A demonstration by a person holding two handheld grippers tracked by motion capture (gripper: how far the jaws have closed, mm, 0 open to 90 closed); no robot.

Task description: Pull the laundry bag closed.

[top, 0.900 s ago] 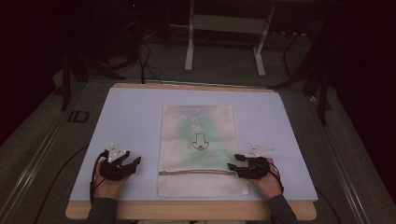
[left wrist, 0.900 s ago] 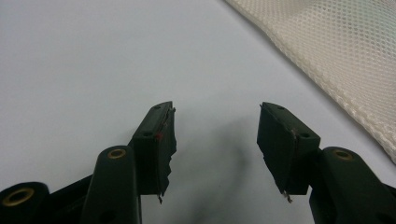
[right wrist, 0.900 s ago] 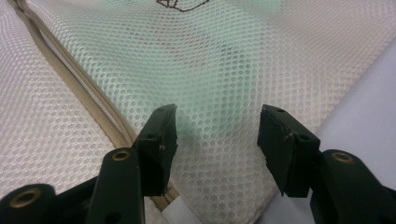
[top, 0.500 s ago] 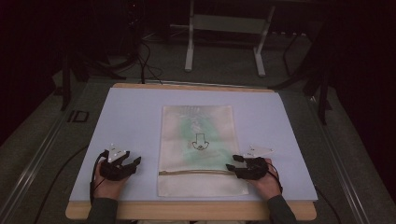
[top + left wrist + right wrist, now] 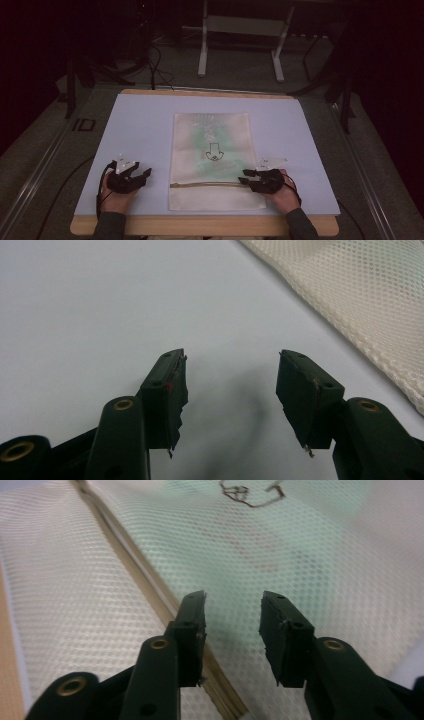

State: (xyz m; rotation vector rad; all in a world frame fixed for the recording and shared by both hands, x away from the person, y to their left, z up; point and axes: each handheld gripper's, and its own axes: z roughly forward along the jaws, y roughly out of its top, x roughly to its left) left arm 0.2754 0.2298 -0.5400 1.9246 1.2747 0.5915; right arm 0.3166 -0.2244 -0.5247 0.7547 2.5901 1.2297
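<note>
Cream mesh bag on a pale blue-grey surface

The mesh laundry bag (image 5: 212, 161) is showing off-white in a fine honeycomb weave, with a green tint glowing through its middle, a small black line drawing (image 5: 214, 153) on it and a tan zipper band (image 5: 205, 184) crossing near its lower end. The surface (image 5: 145, 125) is looking pale lavender-blue with a light wooden edge. The left tool (image 5: 141, 176) and the right tool (image 5: 248, 178) are showing matte black, with brass-coloured rivets and whitish-grey top plates.
</note>
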